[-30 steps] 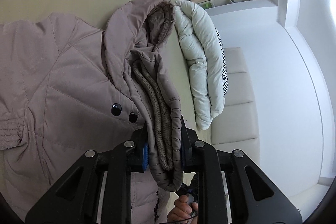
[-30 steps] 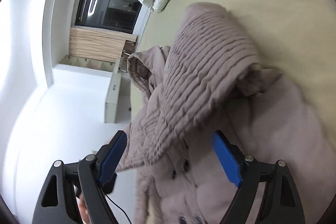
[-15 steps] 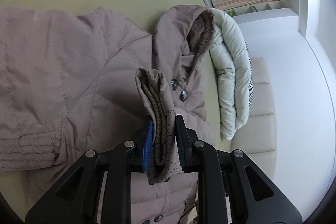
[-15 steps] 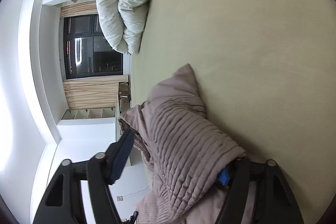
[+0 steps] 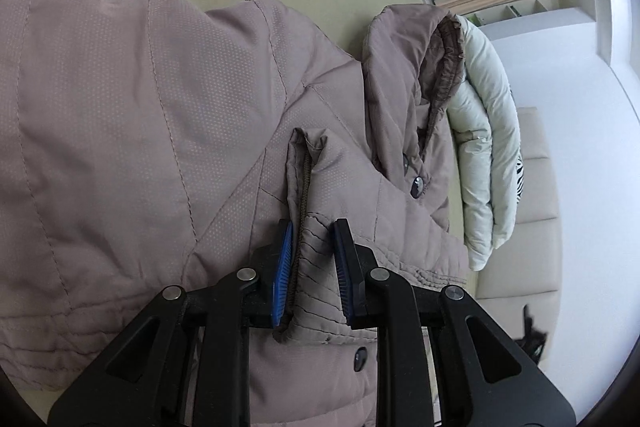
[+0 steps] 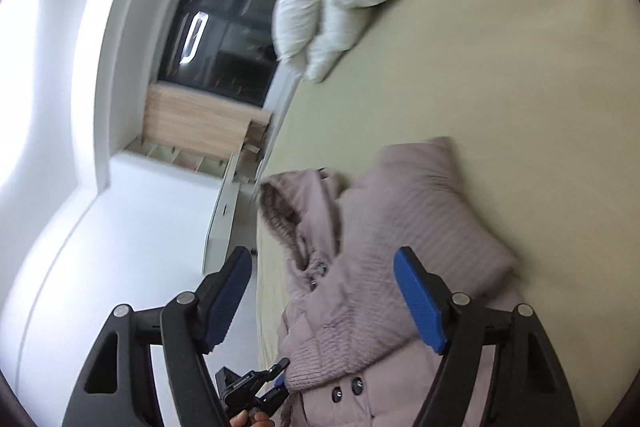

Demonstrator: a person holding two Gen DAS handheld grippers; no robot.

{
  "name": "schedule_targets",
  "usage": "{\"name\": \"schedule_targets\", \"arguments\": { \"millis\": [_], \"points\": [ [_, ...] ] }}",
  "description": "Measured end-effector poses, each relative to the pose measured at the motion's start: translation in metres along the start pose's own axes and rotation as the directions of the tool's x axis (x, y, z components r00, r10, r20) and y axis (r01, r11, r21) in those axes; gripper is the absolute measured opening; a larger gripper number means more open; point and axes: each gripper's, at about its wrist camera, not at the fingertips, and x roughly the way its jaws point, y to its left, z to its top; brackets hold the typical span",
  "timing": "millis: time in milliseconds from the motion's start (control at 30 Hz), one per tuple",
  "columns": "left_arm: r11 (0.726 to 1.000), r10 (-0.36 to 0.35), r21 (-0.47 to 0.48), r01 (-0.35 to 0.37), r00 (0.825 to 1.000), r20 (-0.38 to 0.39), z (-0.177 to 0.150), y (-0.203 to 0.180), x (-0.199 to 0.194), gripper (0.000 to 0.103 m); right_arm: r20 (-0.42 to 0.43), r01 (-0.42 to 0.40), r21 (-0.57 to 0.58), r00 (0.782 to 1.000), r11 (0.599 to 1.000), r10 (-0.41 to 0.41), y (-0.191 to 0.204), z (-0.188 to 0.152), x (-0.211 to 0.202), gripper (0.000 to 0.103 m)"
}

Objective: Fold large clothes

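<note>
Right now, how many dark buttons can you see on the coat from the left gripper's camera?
3. Two sit close together below the hood: a small one and a larger one. The third is lower down, beside the right finger. Folds may hide others.

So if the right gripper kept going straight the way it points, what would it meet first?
Probably the mauve padded coat, around its folded-over ribbed sleeve, lying between the opening right gripper fingers; depth is uncertain.

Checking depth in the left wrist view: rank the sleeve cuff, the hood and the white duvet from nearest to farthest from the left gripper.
1. Sleeve cuff: clamped in the left gripper.
2. Hood: ahead, up and right.
3. White duvet: beyond the hood, along the bed's right edge.
</note>
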Motion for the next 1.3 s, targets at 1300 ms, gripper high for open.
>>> {"name": "schedule_targets", "arguments": {
  "millis": [1300],
  "points": [
    [0.993,0.117,-0.075,-0.096,0.917,0.382,-0.095,0.103,-0.230,0.023,-0.136,0.170,-0.098,0.974,0.981,-0.182,-0.008,-0.061,0.029,0.096]
  ]
}}
